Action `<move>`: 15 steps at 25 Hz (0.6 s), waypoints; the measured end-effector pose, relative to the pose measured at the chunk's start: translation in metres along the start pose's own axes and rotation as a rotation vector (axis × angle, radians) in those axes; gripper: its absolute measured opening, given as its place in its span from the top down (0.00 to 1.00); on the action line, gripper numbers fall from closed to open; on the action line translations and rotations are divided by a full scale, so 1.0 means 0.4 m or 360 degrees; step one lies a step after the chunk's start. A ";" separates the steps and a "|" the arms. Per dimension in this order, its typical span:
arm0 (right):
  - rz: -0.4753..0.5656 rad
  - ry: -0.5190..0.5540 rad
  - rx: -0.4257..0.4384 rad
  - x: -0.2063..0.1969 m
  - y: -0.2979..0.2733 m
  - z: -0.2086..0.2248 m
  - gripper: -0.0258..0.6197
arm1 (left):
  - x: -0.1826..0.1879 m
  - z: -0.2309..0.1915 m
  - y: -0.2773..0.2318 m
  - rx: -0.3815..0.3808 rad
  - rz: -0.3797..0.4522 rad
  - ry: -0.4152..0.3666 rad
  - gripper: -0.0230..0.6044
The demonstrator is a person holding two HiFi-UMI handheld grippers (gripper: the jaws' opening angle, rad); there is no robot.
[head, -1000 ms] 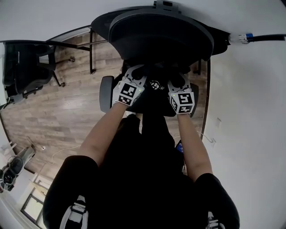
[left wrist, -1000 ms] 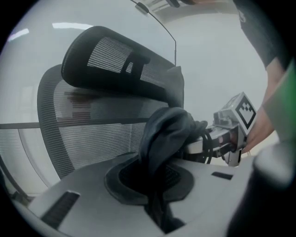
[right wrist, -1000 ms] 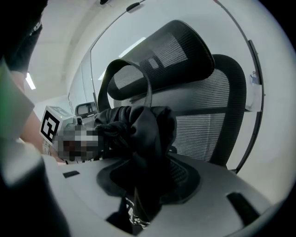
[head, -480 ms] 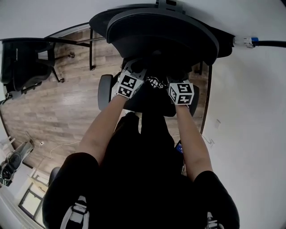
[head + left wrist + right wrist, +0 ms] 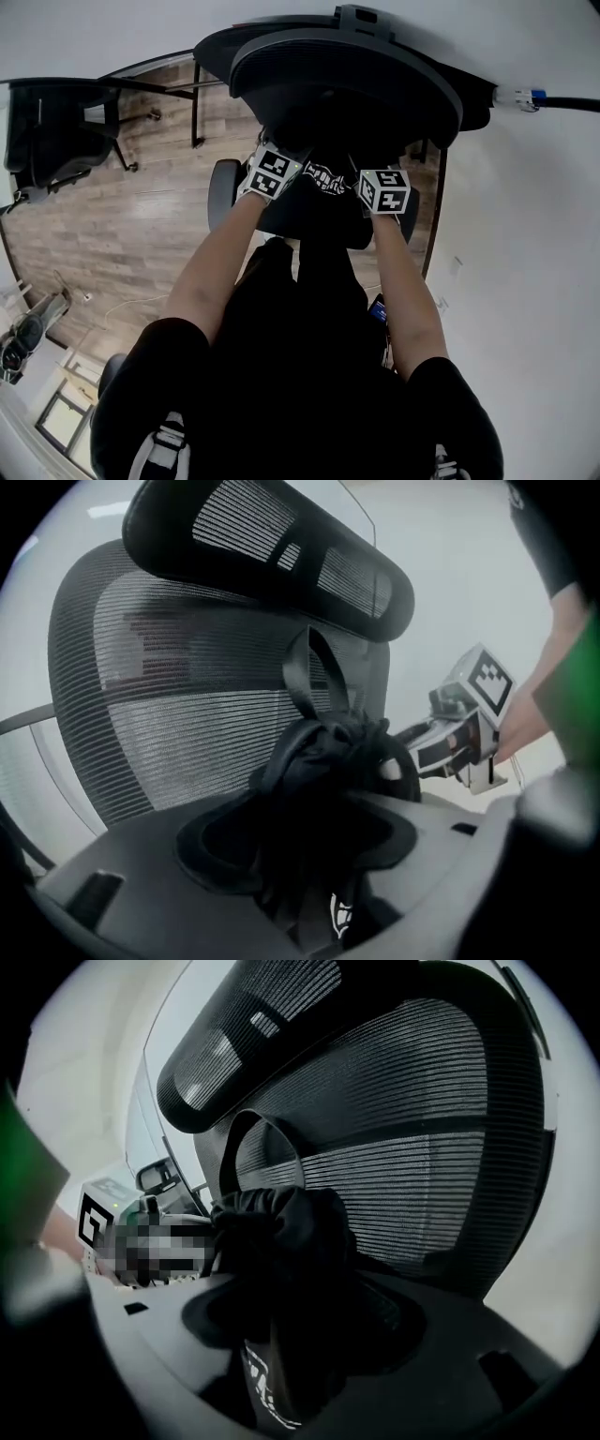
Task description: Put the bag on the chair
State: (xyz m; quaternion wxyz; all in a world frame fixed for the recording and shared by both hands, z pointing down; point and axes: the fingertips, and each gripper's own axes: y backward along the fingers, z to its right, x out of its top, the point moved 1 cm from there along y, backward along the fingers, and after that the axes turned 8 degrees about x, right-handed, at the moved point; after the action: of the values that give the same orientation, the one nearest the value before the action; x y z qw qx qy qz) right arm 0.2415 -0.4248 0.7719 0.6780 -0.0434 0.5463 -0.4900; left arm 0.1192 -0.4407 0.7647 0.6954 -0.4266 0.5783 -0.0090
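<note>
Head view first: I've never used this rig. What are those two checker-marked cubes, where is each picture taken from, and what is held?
No robot here: a person holds a hand-held gripper in each hand; the marked cubes are part of them. The head view looks down from the person's head onto a black office chair. The other two views come from cameras riding on the left hand-held gripper and the right hand-held gripper, looking along their jaws toward the mesh backrest. A black bag is bunched between both pairs of jaws, low in front of that backrest. Both pairs have just been opening, so they look open around the fabric.
</note>
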 end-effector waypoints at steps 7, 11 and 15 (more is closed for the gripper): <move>0.0038 0.0022 -0.0015 0.021 0.039 -0.005 0.48 | 0.043 0.001 0.047 0.0003 0.0021 -0.0018 0.55; 0.0094 0.0020 -0.0035 0.044 0.091 -0.016 0.47 | 0.060 0.010 0.088 -0.0008 0.0049 -0.0029 0.55; 0.0144 0.0037 -0.0065 0.056 0.141 -0.035 0.47 | 0.078 0.023 0.148 -0.0014 0.0074 0.0039 0.55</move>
State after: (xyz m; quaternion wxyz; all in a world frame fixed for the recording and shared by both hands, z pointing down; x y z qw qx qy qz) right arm 0.2637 -0.4049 0.7171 0.6920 -0.0268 0.5654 -0.4480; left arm 0.1085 -0.4135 0.7038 0.6863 -0.4159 0.5966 0.0043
